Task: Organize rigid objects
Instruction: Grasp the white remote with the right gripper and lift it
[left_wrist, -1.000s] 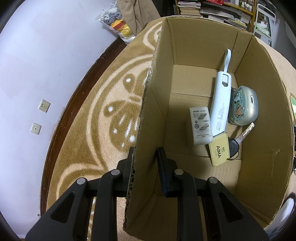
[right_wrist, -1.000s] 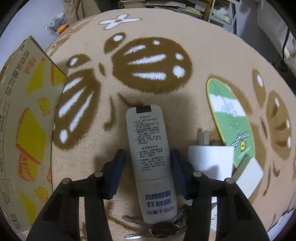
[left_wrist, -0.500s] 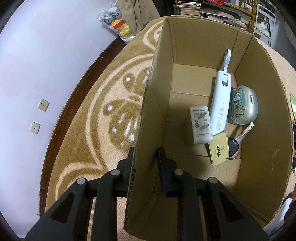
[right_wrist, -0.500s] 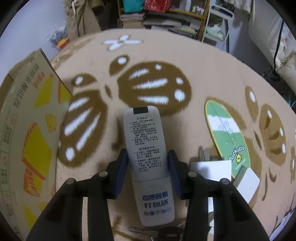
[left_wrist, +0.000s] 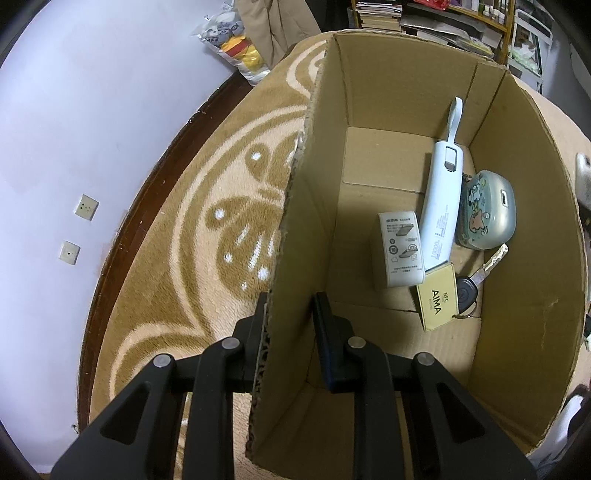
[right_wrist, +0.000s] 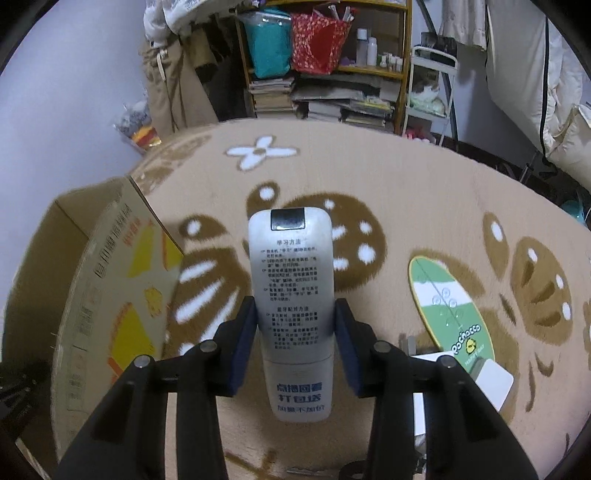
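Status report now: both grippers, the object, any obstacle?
Left gripper shut on brown cardboard box wall. Right gripper shut on grey rectangular remote control, off the beige patterned carpet. Nothing between remote and box.

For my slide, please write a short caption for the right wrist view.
Right gripper shut on a grey remote control, held above the patterned rug beside the cardboard box.
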